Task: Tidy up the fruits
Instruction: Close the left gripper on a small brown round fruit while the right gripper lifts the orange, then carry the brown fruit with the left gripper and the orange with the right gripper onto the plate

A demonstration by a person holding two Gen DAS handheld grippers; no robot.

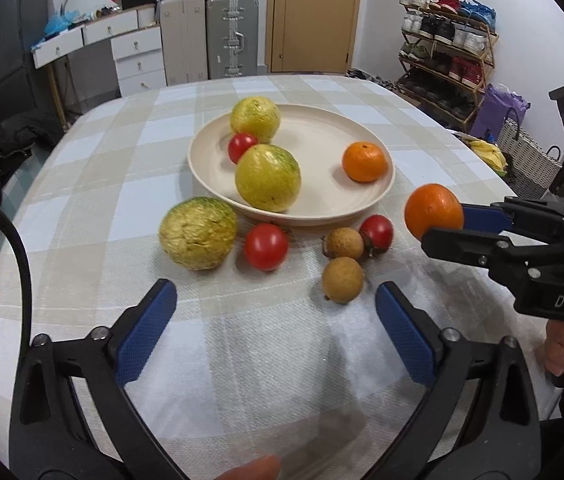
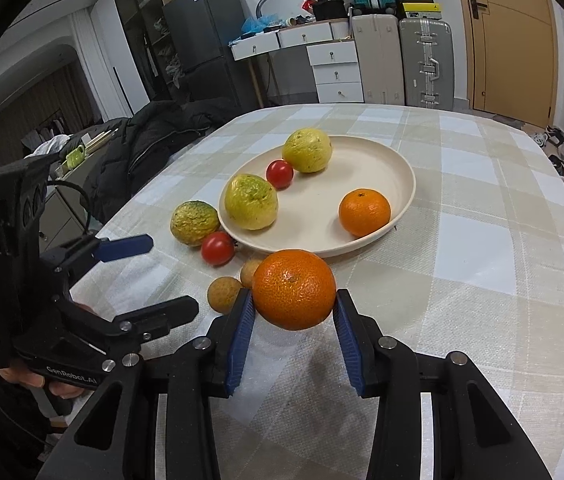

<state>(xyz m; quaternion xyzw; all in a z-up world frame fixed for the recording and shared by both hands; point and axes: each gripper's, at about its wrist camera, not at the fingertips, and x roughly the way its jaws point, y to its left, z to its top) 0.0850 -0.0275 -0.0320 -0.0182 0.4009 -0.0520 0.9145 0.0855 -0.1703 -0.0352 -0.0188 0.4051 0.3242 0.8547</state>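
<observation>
Pads of my right hand-held gripper [image 2: 294, 312] clamp the orange [image 2: 293, 289]. I carry it level over the plate [image 2: 403, 200] rim; my left hand-held gripper [image 1: 276, 312] gapes empty.

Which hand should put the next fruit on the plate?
The right. Its fingers already grip an orange, lifted beside the plate. The left gripper is open and empty over the cloth, near a longan, so it would probably follow.

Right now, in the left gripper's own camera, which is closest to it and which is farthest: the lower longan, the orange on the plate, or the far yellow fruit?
1. Lower longan, just ahead of the left gripper.
2. Orange, on the plate's right side.
3. Far yellow fruit, at the plate's back edge.
</observation>
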